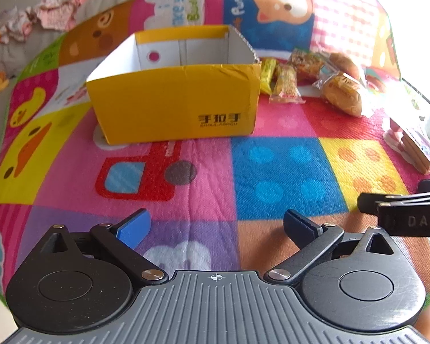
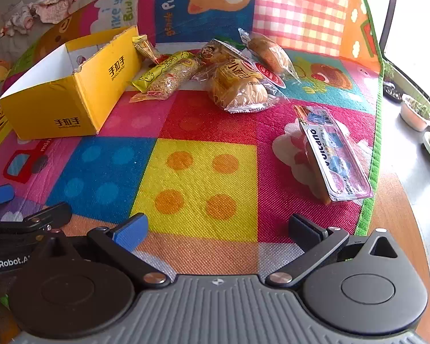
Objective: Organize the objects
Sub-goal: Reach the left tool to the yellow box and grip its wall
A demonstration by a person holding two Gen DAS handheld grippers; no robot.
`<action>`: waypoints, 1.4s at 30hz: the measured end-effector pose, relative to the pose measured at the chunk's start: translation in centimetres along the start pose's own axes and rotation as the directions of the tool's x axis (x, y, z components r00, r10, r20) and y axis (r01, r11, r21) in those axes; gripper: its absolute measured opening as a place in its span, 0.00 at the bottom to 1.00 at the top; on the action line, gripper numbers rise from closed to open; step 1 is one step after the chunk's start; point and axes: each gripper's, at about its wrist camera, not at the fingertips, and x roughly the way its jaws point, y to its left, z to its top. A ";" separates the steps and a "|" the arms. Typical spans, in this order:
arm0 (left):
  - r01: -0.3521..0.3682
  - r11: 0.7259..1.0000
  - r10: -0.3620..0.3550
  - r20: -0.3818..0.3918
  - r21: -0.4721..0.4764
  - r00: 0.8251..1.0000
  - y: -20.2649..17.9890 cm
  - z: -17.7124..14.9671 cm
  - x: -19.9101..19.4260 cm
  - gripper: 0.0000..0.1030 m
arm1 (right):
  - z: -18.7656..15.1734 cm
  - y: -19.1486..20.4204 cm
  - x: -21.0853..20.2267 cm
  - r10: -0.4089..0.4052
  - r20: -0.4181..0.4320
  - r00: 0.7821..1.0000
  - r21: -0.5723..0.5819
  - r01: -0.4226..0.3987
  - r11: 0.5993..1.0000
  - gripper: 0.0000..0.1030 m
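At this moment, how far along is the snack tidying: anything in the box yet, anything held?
Nothing looks done: what shows of the yellow box interior is empty. Nothing is in hand: the left gripper and right gripper are both open and empty. Everything remains on the mat: the bread packs, snack bars and the wafer pack.

Both my wrist cameras look low, forward past my fingers across mat (image 1: 272, 172); both share yellow box (image 1: 172, 106), snacks beyond fingertips.

Open yellow box (image 2: 68, 97) beside wrapped snacks (image 2: 238, 86), seemingly empty.
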 end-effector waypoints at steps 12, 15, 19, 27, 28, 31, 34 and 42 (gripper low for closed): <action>-0.212 0.948 0.166 -0.202 -0.238 0.965 8.9 10.2 -5.2 0.99 | 3.1 0.0 1.3 0.047 -0.257 0.965 -0.096 -0.074 0.993 1.00; -0.218 0.939 0.150 -0.252 -0.266 0.956 9.2 12.0 -5.2 0.99 | 3.8 0.0 1.5 0.058 -0.312 0.948 -0.126 -0.102 0.987 1.00; -0.189 0.958 0.123 -0.289 -0.214 0.949 8.5 14.5 -3.5 0.99 | 5.7 -0.6 1.9 0.120 -0.398 0.909 -0.098 -0.173 0.980 1.00; -0.144 0.967 0.081 -0.283 -0.211 0.956 10.0 18.9 -1.7 0.99 | 12.9 -2.3 -5.0 0.214 -0.233 0.949 -0.013 -0.223 0.975 1.00; -0.138 0.969 0.074 -0.293 -0.206 0.953 10.3 19.4 -1.0 0.99 | 13.7 -2.3 -5.6 0.201 -0.232 0.952 -0.005 -0.207 0.978 1.00; -0.107 0.973 0.027 -0.356 -0.205 0.934 11.4 20.2 1.7 0.99 | 15.4 -2.1 -7.9 0.136 -0.220 0.966 -0.008 -0.141 0.990 1.00; -0.074 0.973 -0.022 -0.406 -0.220 0.914 12.0 20.7 4.1 0.99 | 16.9 -1.7 -10.6 0.091 -0.221 0.971 -0.002 -0.094 0.996 1.00; 0.060 0.980 -0.139 -0.436 -0.189 0.889 12.0 20.8 9.4 0.86 | 18.6 -0.3 -16.9 -0.052 -0.257 0.965 0.128 0.087 0.988 1.00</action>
